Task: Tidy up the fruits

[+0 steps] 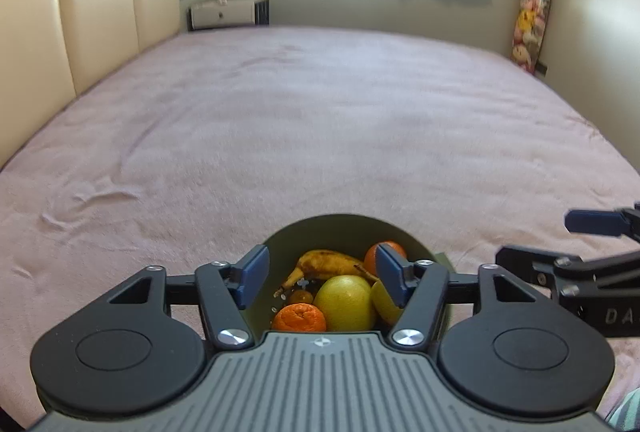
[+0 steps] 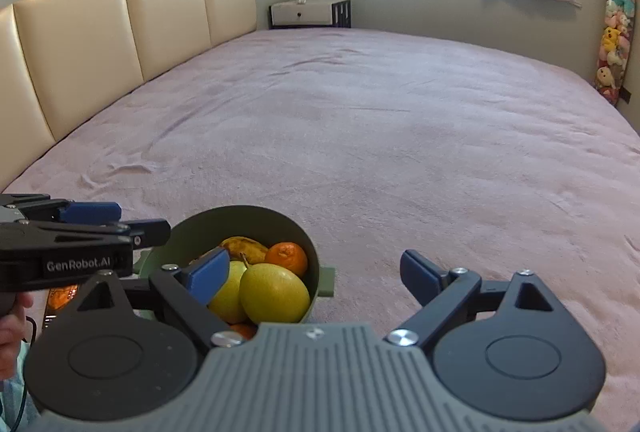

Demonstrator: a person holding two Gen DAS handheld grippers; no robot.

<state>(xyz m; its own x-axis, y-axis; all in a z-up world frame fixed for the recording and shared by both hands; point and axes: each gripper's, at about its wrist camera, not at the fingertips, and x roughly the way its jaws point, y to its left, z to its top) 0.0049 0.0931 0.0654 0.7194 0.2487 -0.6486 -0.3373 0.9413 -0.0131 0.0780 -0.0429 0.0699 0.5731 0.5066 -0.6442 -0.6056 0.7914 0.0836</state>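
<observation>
over the near edge of the wide bed with its pink fleece cover (image 1: 320, 120), the left wrist camera looks down past the left gripper (image 1: 322, 278), and its two blue-padded fingers (image 1: 252, 278) stand spread apart with nothing pinched between them. below and between those fingers sits the round olive-green plastic bowl (image 1: 340, 228), resting on the cover. inside it we've got a brown-spotted yellow banana (image 1: 328, 262) lying along the back, a smooth orange tangerine (image 1: 370, 256) at the far right, a second knobbly orange tangerine (image 1: 300, 317) at the near left, and a big yellow-green pear (image 1: 346, 302) in the middle, with another yellow fruit partly hidden behind the right finger. at the right edge the right gripper (image 1: 560, 240) pokes in, black arms and a blue pad, its fingers parted too. the cream padded headboard (image 1: 80, 20) runs along the left, a small white bedside cabinet (image 1: 224, 12) sits in the far corner.

switching to the right wrist camera: the right gripper (image 2: 316, 276) is wide open, fingers well apart, holding nothing. its left blue finger (image 2: 208, 278) overlaps the bowl (image 2: 240, 220) in view, while the right finger hangs over bare cover. two yellow-green pears (image 2: 274, 296) lie side by side up front, the tangerine (image 2: 286, 256) and the banana (image 2: 244, 248) behind them. the left gripper (image 2: 120, 220) comes in from the left, just beside the bowl's rim, and a person's hand (image 2: 10, 328) shows at the edge below it.
</observation>
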